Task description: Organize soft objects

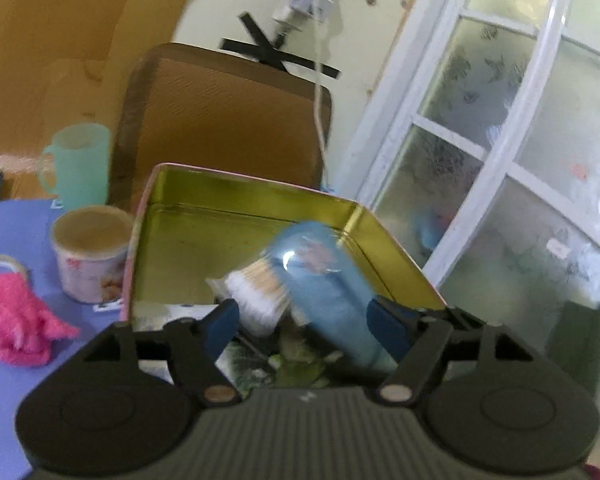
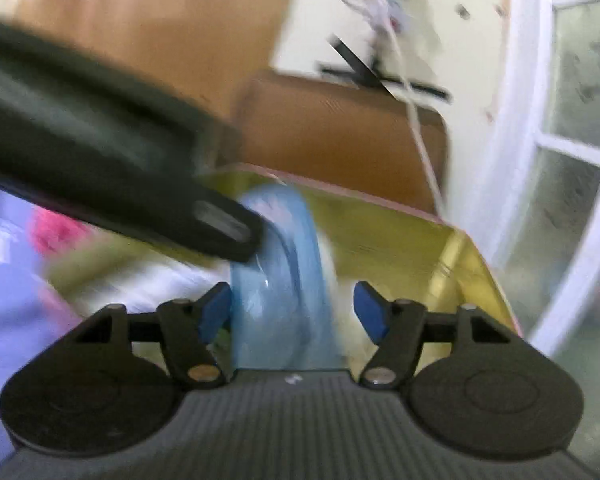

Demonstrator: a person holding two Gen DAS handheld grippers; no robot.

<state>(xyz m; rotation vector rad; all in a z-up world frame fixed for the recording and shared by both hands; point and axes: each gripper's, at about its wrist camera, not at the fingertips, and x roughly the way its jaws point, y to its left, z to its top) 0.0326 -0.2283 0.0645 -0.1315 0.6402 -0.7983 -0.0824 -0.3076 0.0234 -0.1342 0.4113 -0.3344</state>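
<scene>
Risking the blue roll (image 1: 320, 280), lying loose between both sets of released fingers (image 1: 220, 326) at lower centre, tipping past the gold tin (image 1: 204, 232) rim.

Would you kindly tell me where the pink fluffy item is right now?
In the left wrist view, the pink fluffy item lies far left on the purple cloth, beside the printed cup.
</scene>
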